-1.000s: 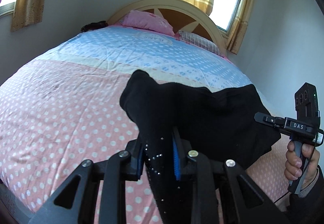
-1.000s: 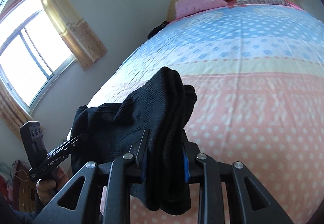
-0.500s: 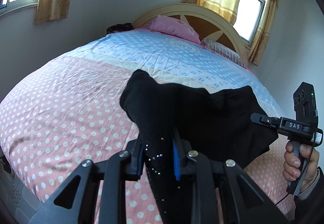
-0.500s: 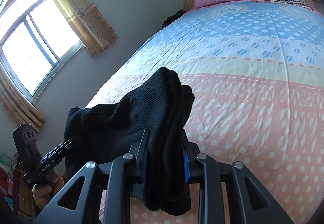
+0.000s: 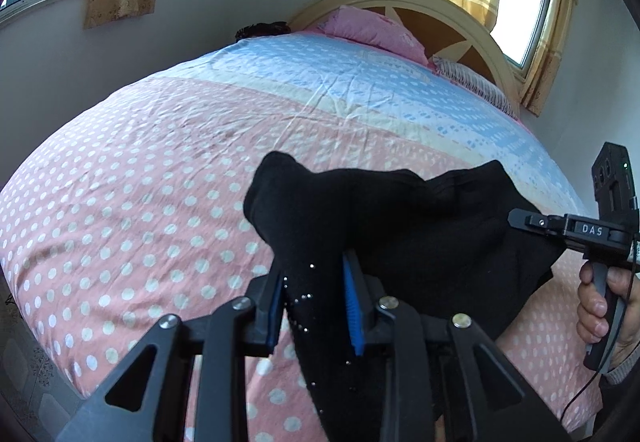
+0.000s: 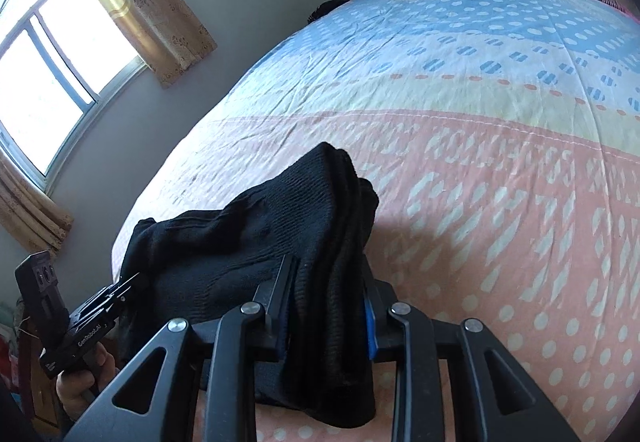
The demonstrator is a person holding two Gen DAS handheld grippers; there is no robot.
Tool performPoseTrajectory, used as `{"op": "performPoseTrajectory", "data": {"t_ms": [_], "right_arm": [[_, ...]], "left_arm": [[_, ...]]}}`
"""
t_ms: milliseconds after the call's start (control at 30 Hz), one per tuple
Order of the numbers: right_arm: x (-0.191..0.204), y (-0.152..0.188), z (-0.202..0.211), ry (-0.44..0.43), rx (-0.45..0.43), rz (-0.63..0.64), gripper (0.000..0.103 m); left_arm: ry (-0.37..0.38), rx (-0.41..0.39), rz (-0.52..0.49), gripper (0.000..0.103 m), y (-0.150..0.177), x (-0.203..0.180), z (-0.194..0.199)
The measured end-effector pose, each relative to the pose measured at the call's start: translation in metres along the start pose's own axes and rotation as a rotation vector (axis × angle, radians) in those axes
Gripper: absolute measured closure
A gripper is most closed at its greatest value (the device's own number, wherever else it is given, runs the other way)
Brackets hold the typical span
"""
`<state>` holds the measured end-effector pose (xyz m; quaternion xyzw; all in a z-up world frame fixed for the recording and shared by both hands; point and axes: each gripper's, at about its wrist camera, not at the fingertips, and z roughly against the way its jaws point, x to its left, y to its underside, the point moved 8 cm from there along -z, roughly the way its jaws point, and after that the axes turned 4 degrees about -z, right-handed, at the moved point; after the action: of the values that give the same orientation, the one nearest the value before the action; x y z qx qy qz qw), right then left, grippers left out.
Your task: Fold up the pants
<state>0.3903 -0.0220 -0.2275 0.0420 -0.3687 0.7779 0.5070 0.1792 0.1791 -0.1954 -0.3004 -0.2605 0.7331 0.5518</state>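
The black pants (image 5: 400, 226) hang bunched between my two grippers above the near end of the bed. My left gripper (image 5: 314, 282) is shut on one end of the pants, black cloth with small shiny studs between its blue pads. My right gripper (image 6: 326, 290) is shut on the other end of the pants (image 6: 280, 234), thick folded knit cloth between its fingers. The right gripper also shows at the right of the left wrist view (image 5: 520, 218), its tip in the cloth. The left gripper shows at the lower left of the right wrist view (image 6: 132, 282).
The bed (image 5: 160, 170) has a pink dotted cover near me and a blue dotted part farther off. A pink pillow (image 5: 372, 30) and a striped pillow (image 5: 472, 82) lie by the headboard (image 5: 420, 2). A dark item (image 5: 260, 30) lies at the far corner. Curtained windows sit on both walls.
Both grippers, still shut on the pants, have moved forward over the bed and tilted down a little. The bed now fills more of both views.
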Motion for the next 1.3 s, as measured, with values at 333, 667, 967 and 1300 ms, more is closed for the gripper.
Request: {"op": "performPoseTrajectory", "data": {"t_ms": [333, 667, 967, 1300], "right_arm": [[-0.024, 0.007, -0.006, 0.037, -0.009, -0.040, 0.048], [-0.054, 0.019, 0.064, 0.166, -0.148, -0.113, 0.041], [-0.024, 0.063, 0.168, 0.261, -0.336, -0.088, 0.041], [0.054, 0.087, 0.244, 0.251, -0.482, 0.062, 0.037]], "left_arm": [[-0.128, -0.023, -0.051, 0.037, 0.012, 0.013, 0.001], [-0.220, -0.045, -0.013, 0.014, 0.022, 0.030, 0.030], [-0.182, -0.203, -0.019, 0.014, -0.005, -0.004, 0.091], [-0.125, -0.357, -0.058, 0.006, -0.030, -0.044, 0.155]]}}
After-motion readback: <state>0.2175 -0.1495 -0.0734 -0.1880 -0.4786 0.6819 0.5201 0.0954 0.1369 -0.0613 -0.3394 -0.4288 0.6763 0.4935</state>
